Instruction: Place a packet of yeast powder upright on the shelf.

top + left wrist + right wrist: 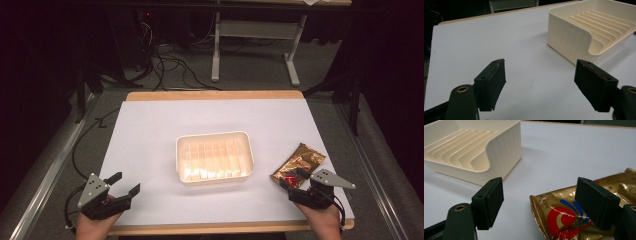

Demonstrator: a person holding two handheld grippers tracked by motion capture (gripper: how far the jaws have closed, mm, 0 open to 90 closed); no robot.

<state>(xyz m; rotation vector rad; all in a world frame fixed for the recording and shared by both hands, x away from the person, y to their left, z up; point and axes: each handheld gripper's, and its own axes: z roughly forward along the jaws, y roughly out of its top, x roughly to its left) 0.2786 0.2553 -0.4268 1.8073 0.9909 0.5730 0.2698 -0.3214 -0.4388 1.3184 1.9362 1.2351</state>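
Cream plastic forms the tray (247,150) at the middle of the table (150,130), a shallow rectangular bin with a row of thin upright ribs across its floor and one low scooped corner; it holds nothing. White sheet covers the table top, with a wooden edge showing at the far and near sides.

Near the table's front right edge lies a gold foil packet (300,161), flat, printed with a red disc and blue strokes, set apart from the tray. The right claw (293,179) hovers at the packet's near end with its jaws spread wide. In the right gripper view (537,202) one jaw stands over bare table and the other over the foil, and I cannot tell if that one touches it.

At the front left corner the left claw (125,184) is held by a hand, jaws apart with nothing between them. The left gripper view (539,80) shows bare white sheet beneath it, the tray ahead to the right.
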